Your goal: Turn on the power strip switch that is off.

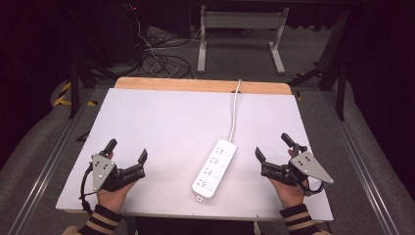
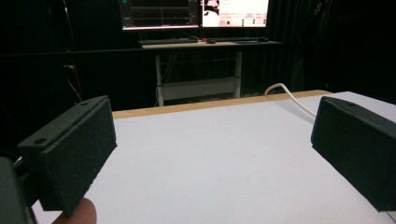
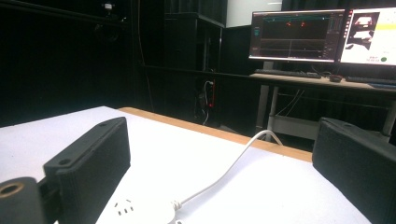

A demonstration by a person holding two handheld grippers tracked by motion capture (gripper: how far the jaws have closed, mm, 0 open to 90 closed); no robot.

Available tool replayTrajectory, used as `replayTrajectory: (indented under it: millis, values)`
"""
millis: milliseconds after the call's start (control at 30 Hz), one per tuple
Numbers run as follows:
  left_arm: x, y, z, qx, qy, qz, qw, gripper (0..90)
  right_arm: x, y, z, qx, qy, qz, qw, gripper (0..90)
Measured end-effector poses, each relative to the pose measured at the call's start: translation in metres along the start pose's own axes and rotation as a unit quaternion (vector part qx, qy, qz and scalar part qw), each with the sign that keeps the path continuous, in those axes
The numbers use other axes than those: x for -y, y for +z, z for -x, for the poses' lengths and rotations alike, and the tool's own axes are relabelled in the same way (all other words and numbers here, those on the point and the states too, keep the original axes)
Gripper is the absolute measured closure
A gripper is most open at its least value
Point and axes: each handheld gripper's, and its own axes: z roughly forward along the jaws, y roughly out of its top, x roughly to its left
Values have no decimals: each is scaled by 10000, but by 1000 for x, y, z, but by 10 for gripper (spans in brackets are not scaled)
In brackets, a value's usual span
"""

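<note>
Your left claw (image 1: 128, 150) rests at the near left of the counter (image 1: 166, 122), its jaws spread wide with nothing between them. In the left gripper view the same claw (image 2: 210, 149) frames bare white surface, and a fingertip (image 2: 74, 215) shows beneath the left-hand jaw. Your right claw (image 1: 274, 147) sits at the near right, jaws likewise spread and holding nothing; the right gripper view confirms the gap at the claw (image 3: 219, 172). Both hands grip from the near edge, in striped cuffs.

Between the two claws, nearer your right one but apart from it, lies the power strip (image 1: 214, 168). It is white, long and slim with rounded corners, lying flat and angled so its far end tips to the right. Several socket groups run in a row along its top face. A small tab shows at its near end. Its white cable (image 1: 234, 110) leaves the far end and runs, with a slight curve, over the far edge of the counter. The right gripper view shows the strip's far end (image 3: 140, 212), one socket face and the cable (image 3: 224, 172) rising from it.

The counter is a white sheet over a wooden top, whose bare strip (image 1: 195, 84) shows along the far edge.
</note>
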Motion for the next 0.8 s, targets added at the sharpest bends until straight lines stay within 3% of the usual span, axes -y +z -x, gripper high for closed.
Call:
replayTrajectory:
  millis: [800]
  values:
    - [0,-2,-1,-6,-33,-4,10000,7,2,2,-1,-7,-17,-86,10000,50]
